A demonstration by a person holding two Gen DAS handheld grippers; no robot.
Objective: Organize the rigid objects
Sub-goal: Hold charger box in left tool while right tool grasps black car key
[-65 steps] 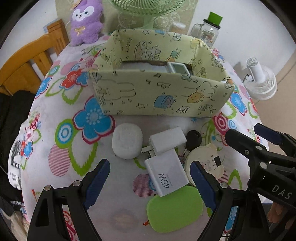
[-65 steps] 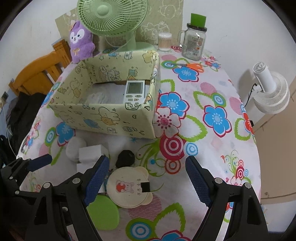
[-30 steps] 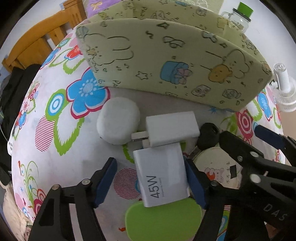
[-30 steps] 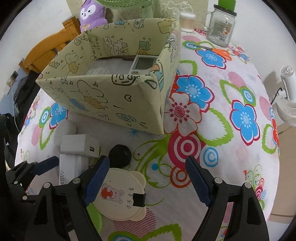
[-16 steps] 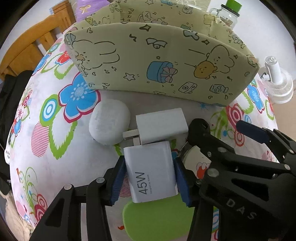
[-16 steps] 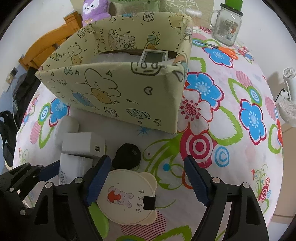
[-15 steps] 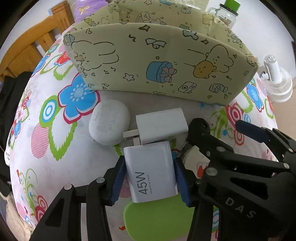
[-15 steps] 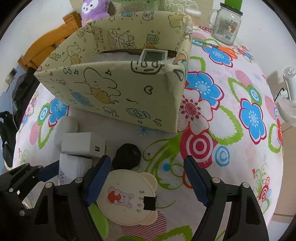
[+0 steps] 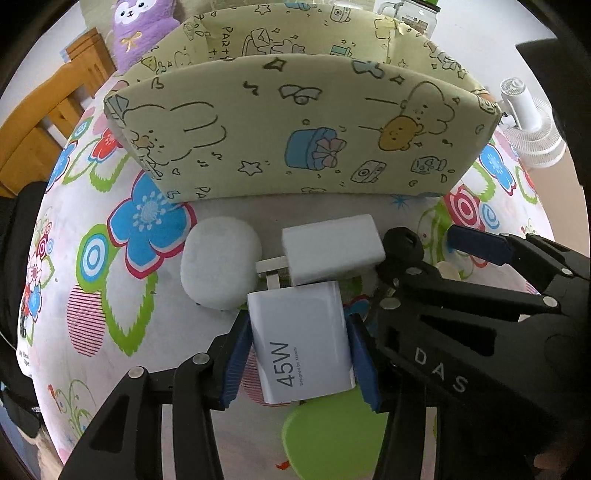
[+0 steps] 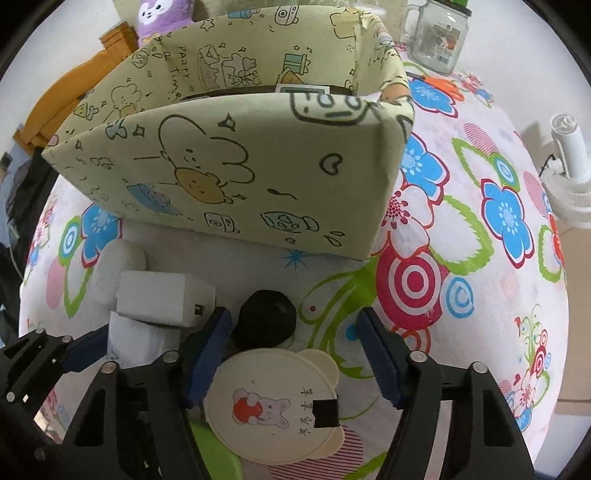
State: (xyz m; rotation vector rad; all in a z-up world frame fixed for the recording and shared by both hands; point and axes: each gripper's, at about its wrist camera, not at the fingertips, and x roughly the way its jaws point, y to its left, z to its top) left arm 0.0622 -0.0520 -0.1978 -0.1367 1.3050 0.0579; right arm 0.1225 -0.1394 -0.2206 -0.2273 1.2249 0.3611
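Left gripper (image 9: 299, 350): lower centre of the left wrist view; blue-padded fingers (image 9: 236, 350) clamped on both sides of the white square 45W charger block (image 9: 301, 341), which sits on the tablecloth.
Right gripper (image 10: 295, 354): lower centre of the right wrist view; jaws spread wide, holding nothing, straddling the cream round bear-eared disc with a printed bear (image 10: 273, 402).
Green item: flat lime-green rounded pad (image 9: 328, 435), bottom centre of the left wrist view, partly under the 45W charger block.
Black item: small black rounded fob (image 10: 267, 319), just above the cream disc, between the right gripper's fingers.
Second charger: white rectangular plug adapter with metal prongs (image 9: 332, 249), centre of the left wrist view, touching the far edge of the 45W block.
White case: white rounded pebble-shaped case (image 9: 219, 267), centre left, just beside the plug adapter's prongs.
Table surface: white tablecloth with large blue, red and green flower print (image 10: 461, 229).
Storage box: pale yellow-green open box with cartoon drawings (image 9: 303, 129), upper half of both views, beyond the loose items; a white device edge shows inside it.
Far left: purple plush toy (image 9: 142, 26), upper left behind the box; orange wooden chair (image 9: 40, 122) at the left edge.
Far right: clear glass mug-jar (image 10: 437, 33), upper right; orange-handled scissors (image 10: 443, 83) below it; white desk fan (image 10: 569, 173) at the right edge.
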